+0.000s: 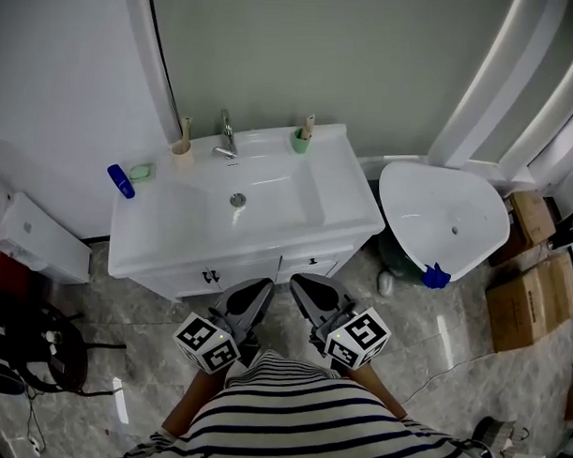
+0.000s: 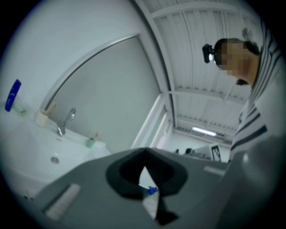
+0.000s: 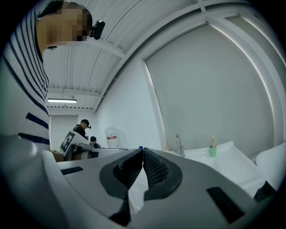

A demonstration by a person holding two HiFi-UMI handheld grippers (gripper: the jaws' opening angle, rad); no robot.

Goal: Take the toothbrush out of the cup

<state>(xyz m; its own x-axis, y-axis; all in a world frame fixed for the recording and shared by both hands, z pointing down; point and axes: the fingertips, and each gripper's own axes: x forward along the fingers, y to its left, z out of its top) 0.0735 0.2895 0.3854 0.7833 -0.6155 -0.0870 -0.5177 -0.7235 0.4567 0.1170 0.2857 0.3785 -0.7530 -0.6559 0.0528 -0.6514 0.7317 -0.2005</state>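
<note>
Grippers: left gripper [image 1: 264,286] and right gripper [image 1: 298,281] are pressed together, empty, well short of faucet [image 1: 226,137]. One toothbrush [image 1: 186,130] stands in beige cup [image 1: 182,155] left of faucet, another in green cup [image 1: 300,142] right of it. Spread jaws, pinch handle above rim, lift vertically.

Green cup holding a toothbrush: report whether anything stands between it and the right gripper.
Nothing visible does. The right gripper, shut and empty, hangs before the vanity; only bare sink top lies between it and the green cup. The faucet stands left of the cup, off that line.
</note>
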